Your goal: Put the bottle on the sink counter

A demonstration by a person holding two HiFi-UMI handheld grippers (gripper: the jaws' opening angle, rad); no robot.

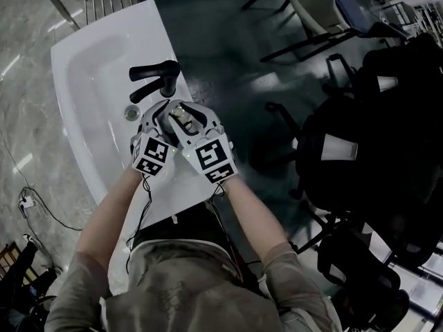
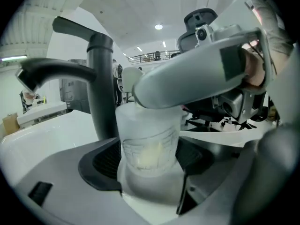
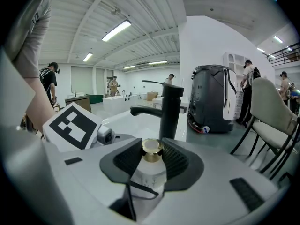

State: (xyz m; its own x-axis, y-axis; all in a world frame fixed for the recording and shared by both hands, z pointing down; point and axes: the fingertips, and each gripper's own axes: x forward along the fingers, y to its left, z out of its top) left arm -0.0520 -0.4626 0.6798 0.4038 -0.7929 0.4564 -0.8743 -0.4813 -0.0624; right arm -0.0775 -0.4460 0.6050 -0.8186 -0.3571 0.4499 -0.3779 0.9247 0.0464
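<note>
While left claw point(image 2: 149, 167) and right claw point(image 3: 152, 162) pinch the small frosted gold-capped bottle point(image 2: 148, 139), it seems light, rigid, slippery; body grip safest.

Bottle point(image 1: 181, 117) just before faucet point(image 1: 158, 79) at sink counter point(image 1: 154, 21) right edge; chairs point(image 1: 374, 151) on floor point(image 1: 221, 47) further right.

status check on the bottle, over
Left gripper shut on bottle body, right gripper shut on its cap. Bottle upright over counter, contact unclear. Faucet close behind.
</note>
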